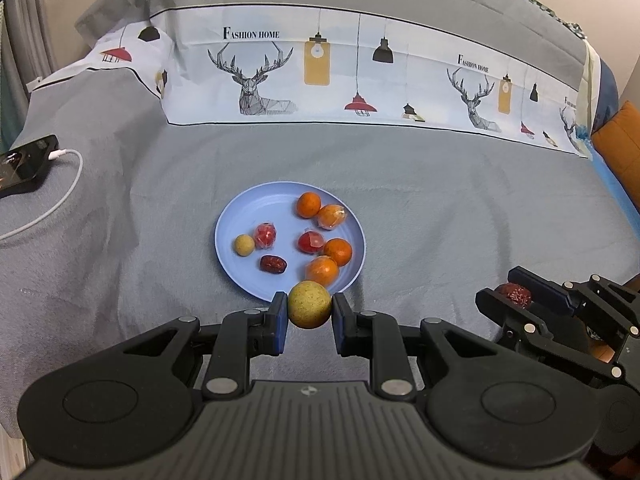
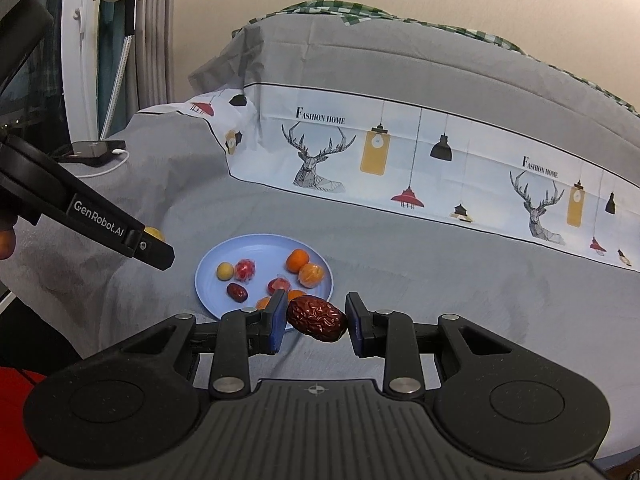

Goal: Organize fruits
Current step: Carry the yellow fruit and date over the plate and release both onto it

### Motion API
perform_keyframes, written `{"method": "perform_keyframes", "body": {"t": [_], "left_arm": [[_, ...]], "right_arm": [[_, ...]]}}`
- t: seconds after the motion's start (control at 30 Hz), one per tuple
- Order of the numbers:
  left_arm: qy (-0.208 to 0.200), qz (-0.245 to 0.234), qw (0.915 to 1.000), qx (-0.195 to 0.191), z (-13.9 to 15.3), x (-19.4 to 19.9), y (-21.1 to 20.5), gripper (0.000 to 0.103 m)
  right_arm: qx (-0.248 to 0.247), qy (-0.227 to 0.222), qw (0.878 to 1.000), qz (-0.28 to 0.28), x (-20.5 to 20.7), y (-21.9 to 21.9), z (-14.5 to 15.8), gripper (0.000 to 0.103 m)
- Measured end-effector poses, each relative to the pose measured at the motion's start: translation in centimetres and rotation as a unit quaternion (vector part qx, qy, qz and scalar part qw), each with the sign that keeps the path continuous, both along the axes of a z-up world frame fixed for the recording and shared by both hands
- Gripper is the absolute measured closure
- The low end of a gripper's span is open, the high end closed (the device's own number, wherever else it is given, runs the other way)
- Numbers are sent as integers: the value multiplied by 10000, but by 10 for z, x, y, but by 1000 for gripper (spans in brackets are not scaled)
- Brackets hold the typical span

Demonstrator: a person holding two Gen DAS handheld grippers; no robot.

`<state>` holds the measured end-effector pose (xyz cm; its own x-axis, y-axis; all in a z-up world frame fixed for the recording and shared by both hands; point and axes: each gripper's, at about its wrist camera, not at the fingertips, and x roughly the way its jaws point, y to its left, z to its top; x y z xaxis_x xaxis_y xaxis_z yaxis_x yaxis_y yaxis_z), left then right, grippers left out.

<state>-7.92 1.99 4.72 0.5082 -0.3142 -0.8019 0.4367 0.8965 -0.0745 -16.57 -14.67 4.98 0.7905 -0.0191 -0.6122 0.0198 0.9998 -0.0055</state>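
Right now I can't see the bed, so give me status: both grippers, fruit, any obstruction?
Left gripper shut on yellow-green fruit. Right gripper shut on red date. Blue plate ahead, holding eight fruits. Nothing blocking it.

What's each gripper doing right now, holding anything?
Left gripper: shut on the yellow-green round fruit.
Right gripper: shut on the red date.

The left gripper [image 1: 310,322] hovers above the bed, fingers [image 1: 279,323] pressed against something round. The right gripper [image 2: 316,325] sits beside it, seemingly level, fingers [image 2: 273,325] closed around something wrinkled.
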Motion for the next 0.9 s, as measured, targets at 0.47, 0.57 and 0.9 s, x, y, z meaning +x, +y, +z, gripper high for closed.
{"method": "perform_keyframes", "body": {"t": [0.47,0.57,0.9], "left_arm": [[136,340,9993,22,-11,18,13,78],[258,442,9987,30,-15,35,13,78],[472,511,9976,-36,-28,99,-2,78]], "right_arm": [[29,230,9994,253,23,6,-17,70],[86,283,9992,281,37,8,-23,70],[270,557,9974,367,98,15,-46,70]]}}
